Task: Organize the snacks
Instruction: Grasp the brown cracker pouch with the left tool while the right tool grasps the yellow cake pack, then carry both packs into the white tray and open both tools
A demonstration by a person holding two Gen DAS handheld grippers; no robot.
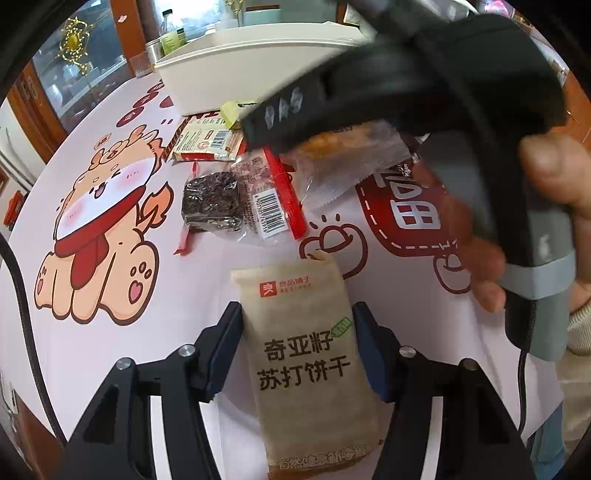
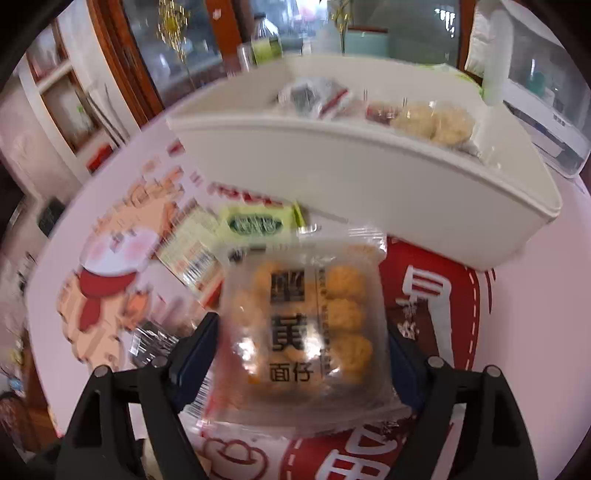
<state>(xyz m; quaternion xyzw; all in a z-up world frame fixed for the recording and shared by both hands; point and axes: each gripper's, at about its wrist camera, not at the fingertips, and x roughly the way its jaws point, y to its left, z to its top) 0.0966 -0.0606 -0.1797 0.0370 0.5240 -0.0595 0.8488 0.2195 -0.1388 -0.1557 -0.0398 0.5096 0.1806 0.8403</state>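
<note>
My left gripper (image 1: pixel 297 343) is shut on a beige soda-cracker packet (image 1: pixel 306 365), held just above the table. My right gripper (image 2: pixel 301 354) is shut on a clear packet of yellow noodle balls (image 2: pixel 306 328), lifted above the table in front of the white bin (image 2: pixel 354 177). That packet also shows in the left wrist view (image 1: pixel 347 155) under the right gripper's black body (image 1: pixel 424 74). The bin holds several snack packets (image 2: pixel 314 96). On the table lie a dark brownie packet (image 1: pixel 212 199), a red-edged clear packet (image 1: pixel 273 199), a barcode packet (image 1: pixel 207 140) and a green packet (image 2: pixel 258 223).
The round table has a white cloth with a cartoon dog (image 1: pixel 99 236) and red prints. The bin (image 1: pixel 258 70) stands at the far side. A bottle (image 1: pixel 171 31) and a wood-framed glass cabinet (image 1: pixel 74 62) are behind it. A clear box (image 2: pixel 546 110) stands at the far right.
</note>
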